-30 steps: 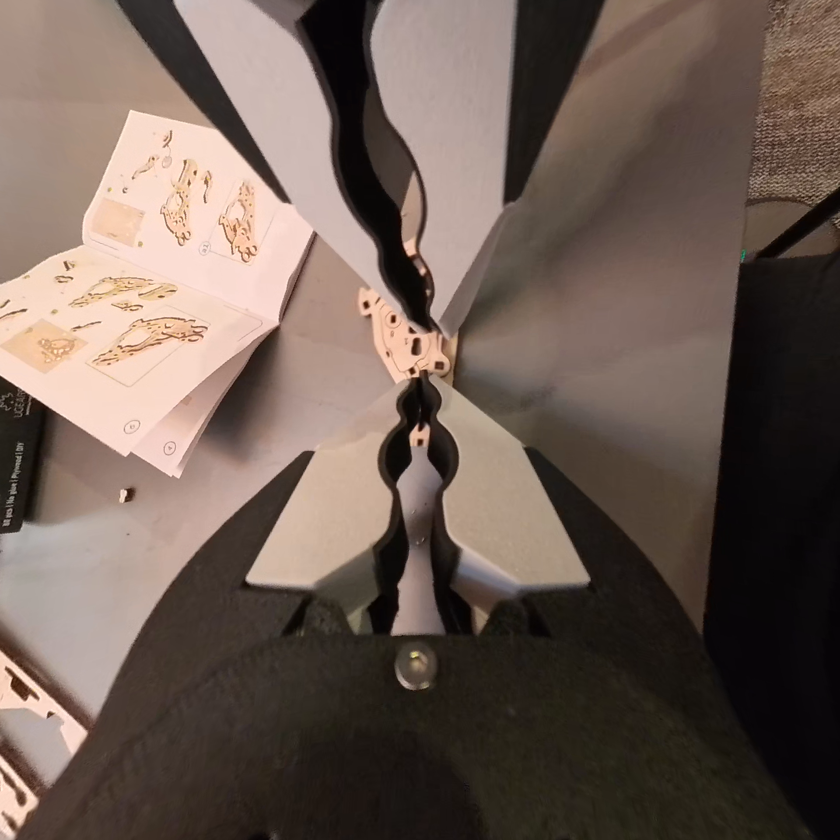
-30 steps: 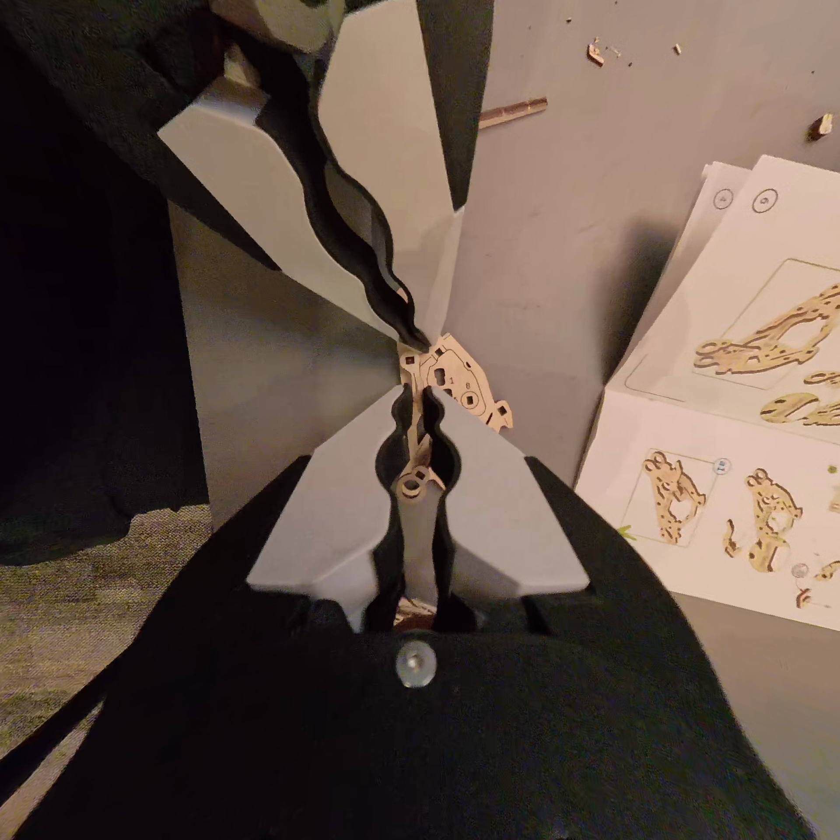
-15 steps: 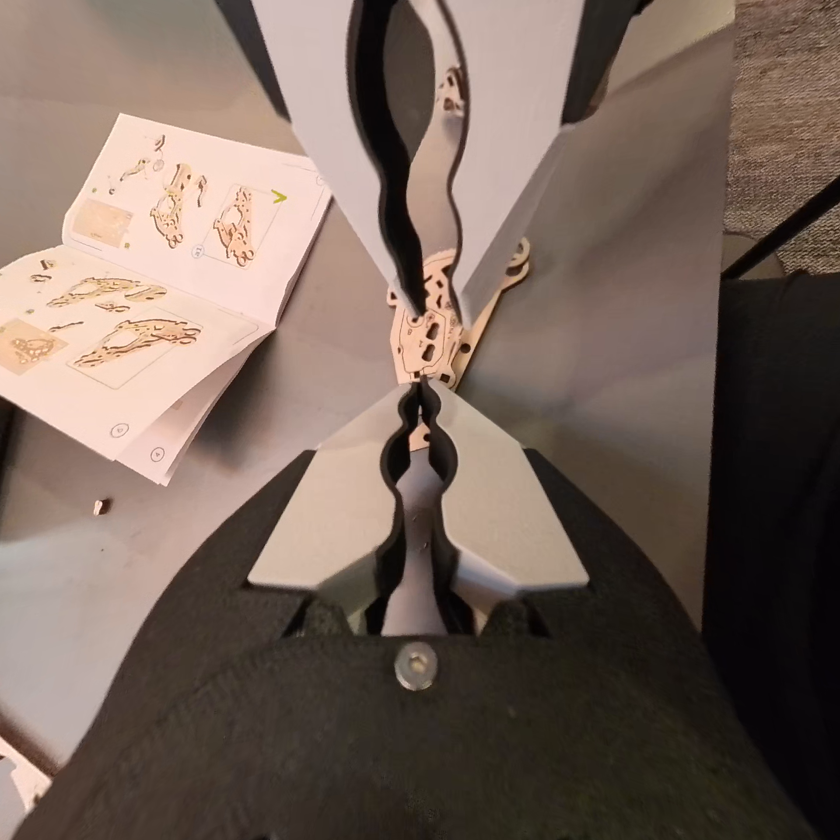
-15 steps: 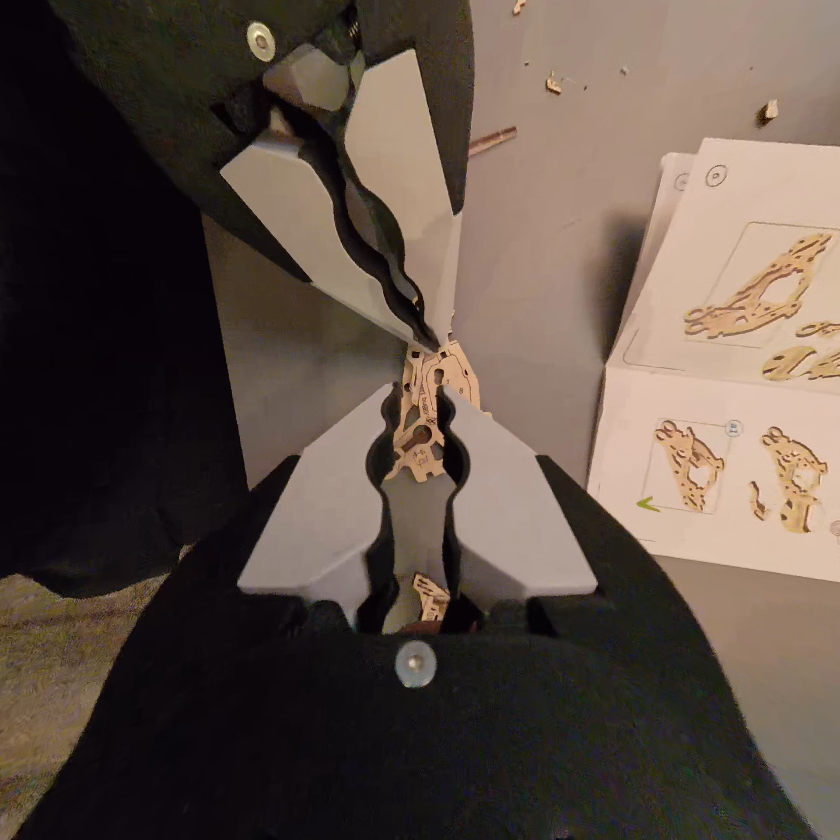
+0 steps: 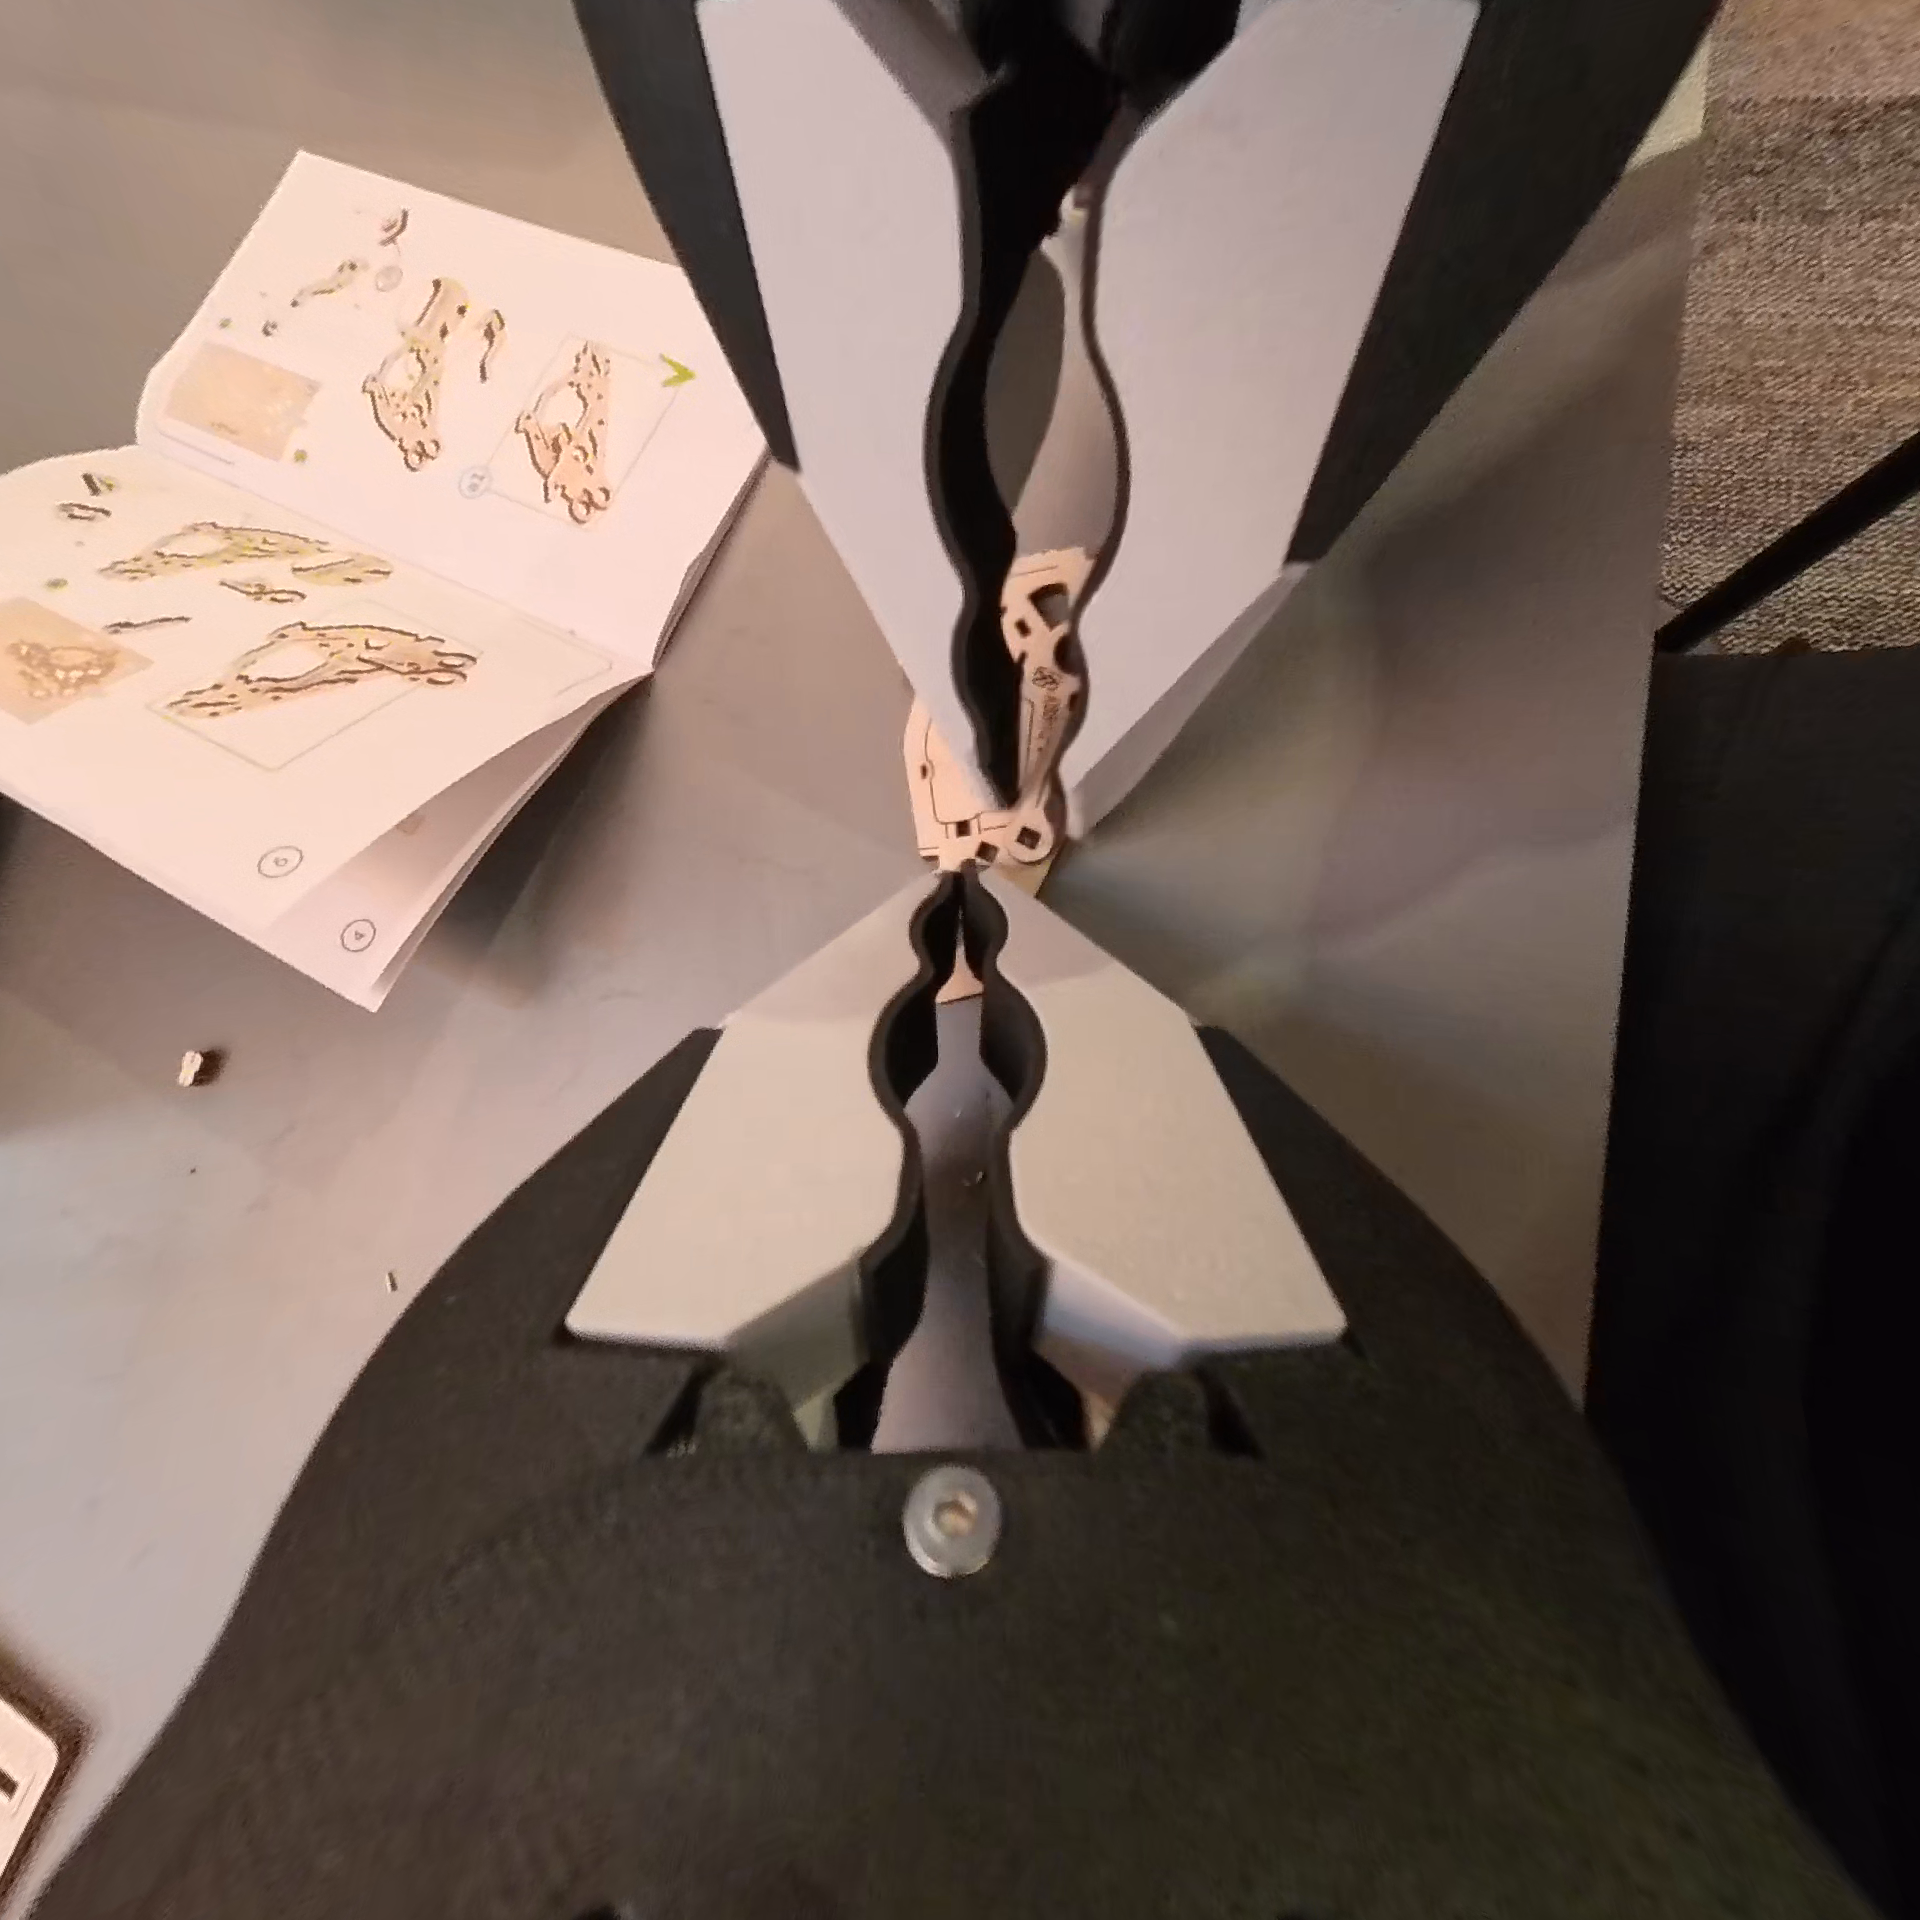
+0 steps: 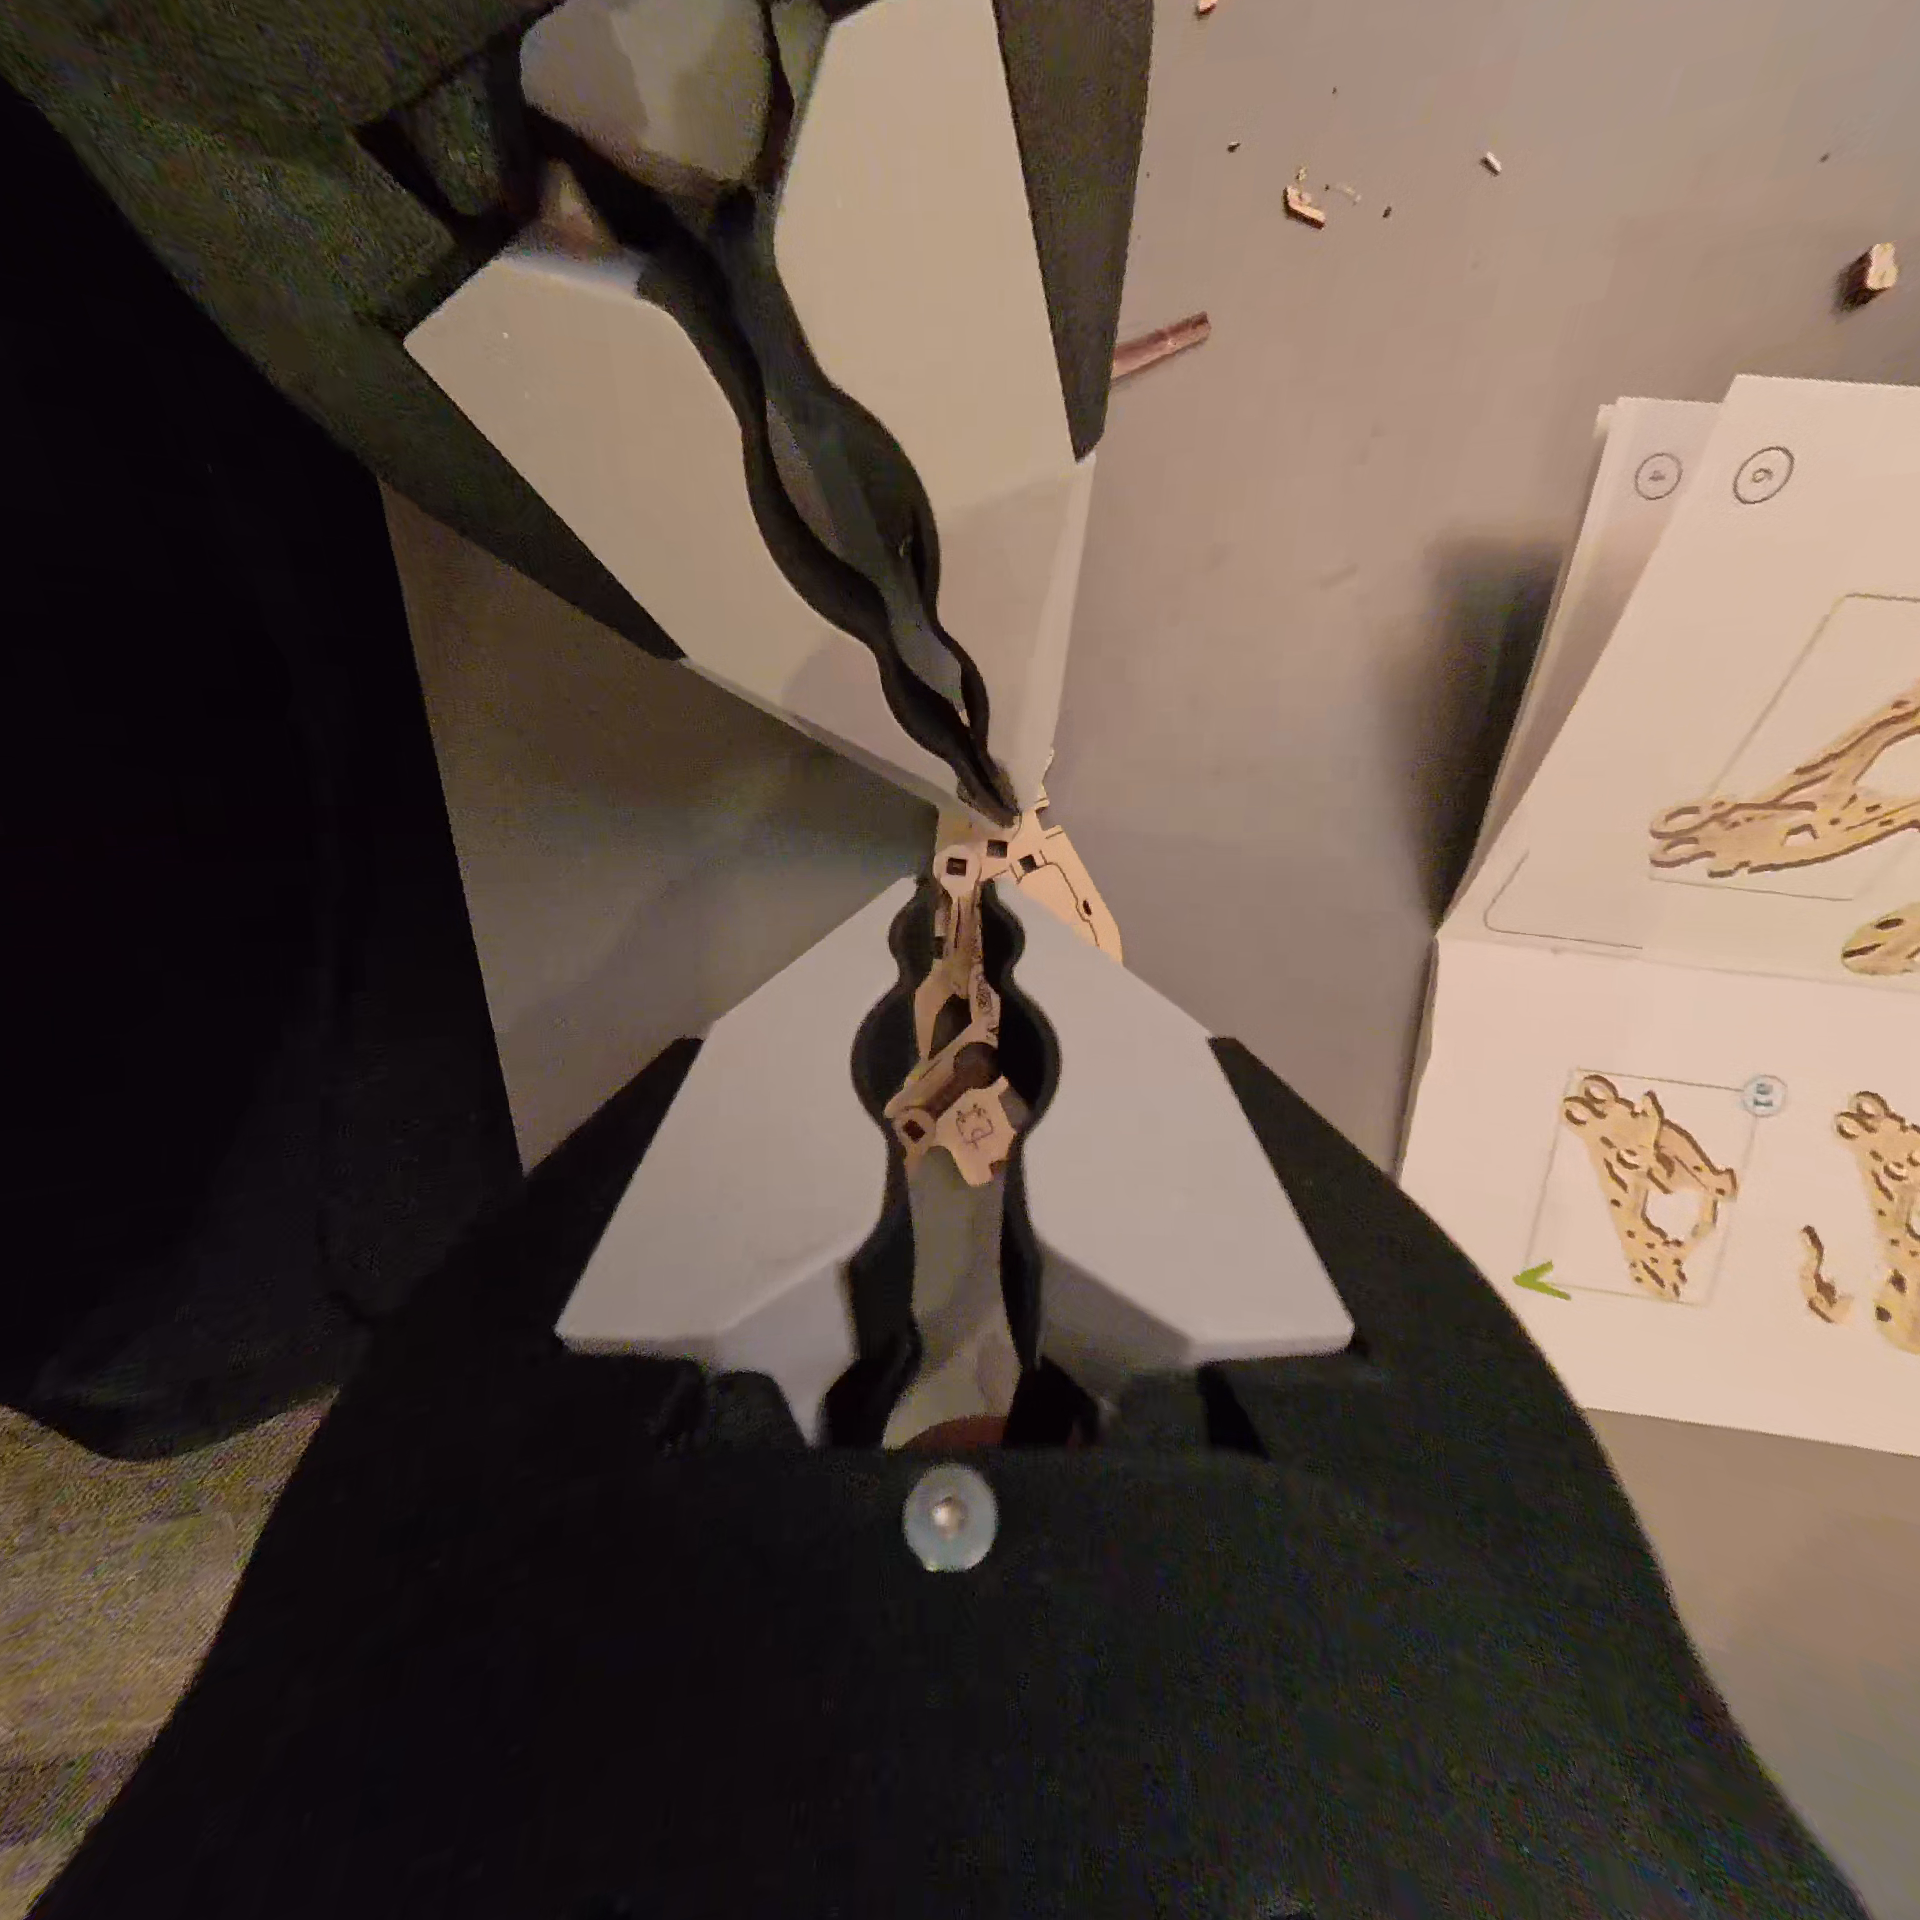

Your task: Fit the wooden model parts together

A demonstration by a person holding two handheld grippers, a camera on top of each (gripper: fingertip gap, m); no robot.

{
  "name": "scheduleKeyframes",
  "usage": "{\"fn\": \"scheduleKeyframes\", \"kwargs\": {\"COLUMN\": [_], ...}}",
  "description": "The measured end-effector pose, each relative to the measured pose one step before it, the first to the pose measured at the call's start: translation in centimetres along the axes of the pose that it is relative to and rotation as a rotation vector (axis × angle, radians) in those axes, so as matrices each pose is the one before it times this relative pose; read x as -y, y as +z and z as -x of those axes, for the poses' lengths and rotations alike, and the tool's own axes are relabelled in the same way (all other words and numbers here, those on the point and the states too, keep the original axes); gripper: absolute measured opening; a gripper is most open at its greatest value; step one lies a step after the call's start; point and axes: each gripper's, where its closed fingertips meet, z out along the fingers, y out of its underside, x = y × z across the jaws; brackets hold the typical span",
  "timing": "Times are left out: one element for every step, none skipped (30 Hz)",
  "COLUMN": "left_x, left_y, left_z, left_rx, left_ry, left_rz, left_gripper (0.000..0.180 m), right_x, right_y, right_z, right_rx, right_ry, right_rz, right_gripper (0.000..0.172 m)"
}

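Grey table (image 5: 312, 1195) with open booklet (image 5: 343, 540), wood scraps (image 6: 1304, 203)

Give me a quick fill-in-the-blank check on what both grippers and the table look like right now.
1. The right gripper is clamped on a long ____ part lying between its fingers.
2. The left gripper pinches the edge of a flat plate with its tips ____.
3. An open ____ with assembly drawings lies on the grey table.
4. The two grippers meet tip to tip ____ the table.

Missing words: wooden; shut; booklet; above
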Motion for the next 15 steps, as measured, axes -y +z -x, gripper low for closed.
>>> {"fn": "scheduleKeyframes", "kwargs": {"left_x": [-0.006,-0.001,0.022,0.011,-0.003,-0.001,-0.006,-0.006,0.0,-0.017,-0.019,0.005,0.005,0.011,0.029], "left_y": [-0.004,0.009,0.014,0.009,-0.004,0.007,0.011,0.012,0.033,0.003,-0.003,0.027,0.018,0.039,0.046], "left_z": [-0.007,0.003,0.005,-0.013,0.013,0.018,0.007,0.02,0.05,0.022,0.002,0.013,0.028,0.044,0.069], "left_rx": [0.0004,-0.0028,-0.0072,-0.0055,-0.0006,0.0032,0.0026,0.0,0.0061,0.0075,0.0017,-0.0022,0.0034,0.0066,0.0086], "left_ry": [0.0096,-0.0003,-0.0134,-0.0046,0.001,-0.0014,0.0026,-0.0013,-0.0034,0.0055,-0.0001,-0.0097,0.0028,0.0072,-0.0011], "left_rz": [0.001,-0.0026,-0.0036,-0.0035,-0.0031,-0.0029,-0.0027,-0.0051,-0.0055,-0.004,-0.0035,-0.0047,0.0011,0.0015,-0.002], "left_gripper": [0.0,0.0,0.0,0.0,0.0,0.0,0.0,0.0,0.0,0.0,0.0,0.0,0.0,0.0,0.0], "right_x": [-0.228,-0.033,0.031,0.037,-0.005,0.0,0.005,-0.018,0.002,0.019,0.015,-0.004,-0.019,-0.004,-0.019], "right_y": [-0.046,-0.048,0.033,0.062,0.03,-0.001,0.012,-0.002,0.002,-0.004,-0.032,-0.022,-0.025,-0.025,-0.018], "right_z": [-0.044,0.04,0.065,-0.068,-0.017,0.023,0.02,0.002,-0.032,-0.026,-0.009,-0.014,-0.023,-0.059,-0.062], "right_rx": [-0.0038,0.0019,0.0072,-0.0024,0.0026,0.0036,-0.0019,-0.0044,-0.0056,0.0007,0.0044,-0.0029,-0.0084,-0.016,-0.0218], "right_ry": [-0.0043,-0.003,0.0047,-0.0013,-0.004,-0.0018,-0.0119,-0.0063,0.0032,0.015,0.0206,0.0146,0.0063,-0.006,-0.0101], "right_rz": [0.0157,0.0002,-0.0029,-0.0026,0.0007,0.0011,-0.0008,0.0008,-0.0015,-0.0102,-0.0174,-0.0138,-0.0062,-0.0027,0.0001], "right_gripper": [0.008,0.008,0.008,0.003,0.003,0.002,0.002,0.002,0.001,0.001,0.001,0.001,0.001,0.001,0.001]}}
